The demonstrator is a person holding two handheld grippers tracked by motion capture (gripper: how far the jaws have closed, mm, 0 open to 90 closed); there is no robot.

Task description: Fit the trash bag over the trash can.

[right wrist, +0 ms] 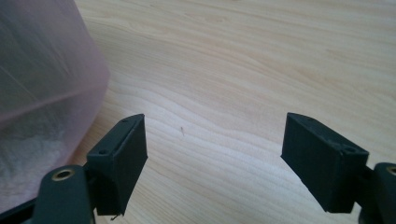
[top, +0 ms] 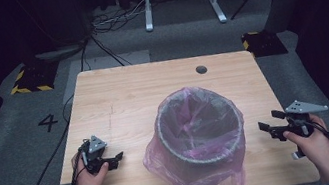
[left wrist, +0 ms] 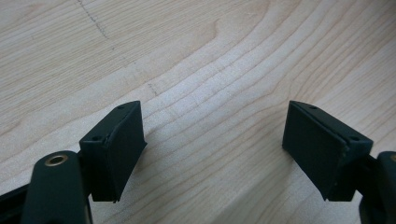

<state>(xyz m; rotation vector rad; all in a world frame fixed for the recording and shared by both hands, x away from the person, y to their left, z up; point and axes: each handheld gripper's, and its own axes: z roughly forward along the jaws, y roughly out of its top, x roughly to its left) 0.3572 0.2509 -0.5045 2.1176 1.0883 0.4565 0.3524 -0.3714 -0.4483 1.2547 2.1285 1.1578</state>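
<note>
Bin point(top: 202, 129), grey, round, stands upright at lower centre of the high view, mouth facing up, its axis vertical; no long horizontal axis discernible. A pink translucent bag point(top: 201, 170) lines it, folded over the rim and hanging loose down the outside, pooling on the table point(top: 123, 99) toward the lower edge of the frame. Left gripper point(top: 117, 158) sits at lower left of the high view, held in the left hand point(top: 88, 178), jaws pointing right toward the bin, apart from it. In the left gripper view the jaws stand wide apart over bare wood grain, nothing between them. Right gripper point(top: 263, 127) sits at lower right, held in the right hand point(top: 315, 143), jaws pointing left toward the bin, near but not touching. In the right gripper view its jaws are likewise spread wide, empty, with the pink bag point(right wrist: 42, 93) at upper left of that frame, just beside the left-hand jaw.
</note>
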